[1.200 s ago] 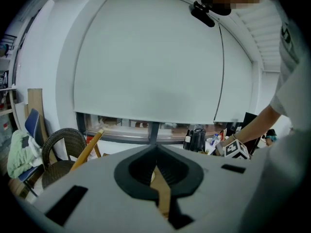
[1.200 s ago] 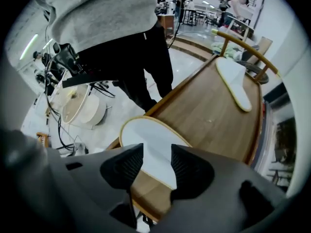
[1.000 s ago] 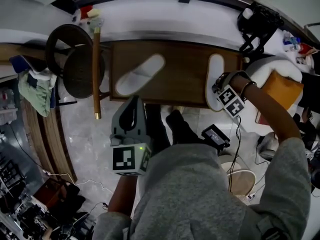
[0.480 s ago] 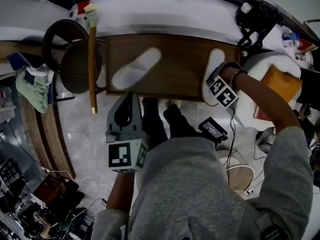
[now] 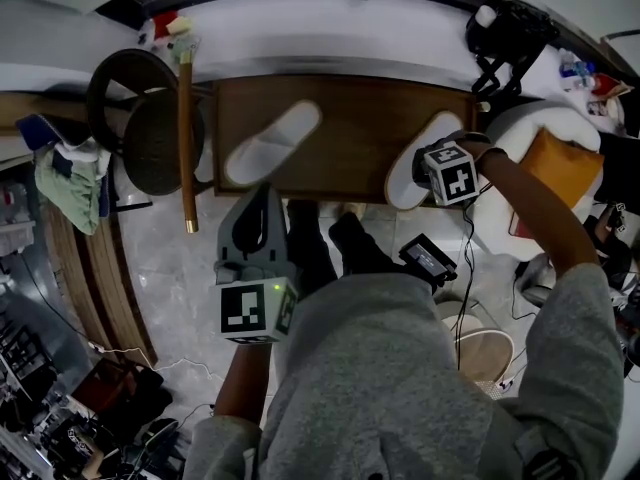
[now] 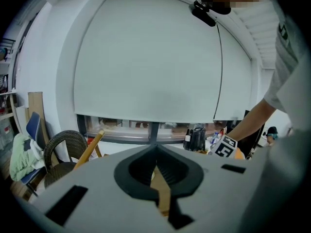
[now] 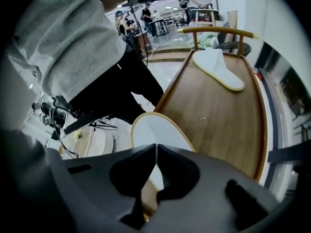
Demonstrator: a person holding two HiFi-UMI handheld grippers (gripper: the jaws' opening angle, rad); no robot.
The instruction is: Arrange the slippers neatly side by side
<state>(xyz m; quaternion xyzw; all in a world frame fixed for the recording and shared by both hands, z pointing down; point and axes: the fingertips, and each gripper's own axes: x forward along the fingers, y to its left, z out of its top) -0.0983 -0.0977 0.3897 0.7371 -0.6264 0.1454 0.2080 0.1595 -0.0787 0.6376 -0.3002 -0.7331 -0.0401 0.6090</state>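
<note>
Two white slippers lie on a brown wooden table [image 5: 350,133]. The left slipper [image 5: 272,145] rests slantwise at the table's left; in the right gripper view this left slipper [image 7: 218,69] lies at the far end. My right gripper [image 5: 432,160] points steeply down at the right slipper [image 5: 408,173] near the front edge. Its jaws have just been closing and are shut on that slipper's heel end [image 7: 155,127], which fills the view below the right gripper [image 7: 155,147]. My left gripper [image 5: 262,196] hangs in front of the table, shut and holding nothing, as the left gripper [image 6: 155,149] view shows.
A wicker chair [image 5: 150,133] and a leaning wooden stick [image 5: 186,138] stand left of the table. A black bag [image 5: 510,38] and an orange cushion [image 5: 565,173] sit at the right. The person's dark shoes [image 5: 340,248] and cables lie on the floor below the front edge.
The right gripper's jaws closed on the right slipper and rolled. The slipper turned from straight to slanted, with its heel swung to the left. The left gripper stayed put.
</note>
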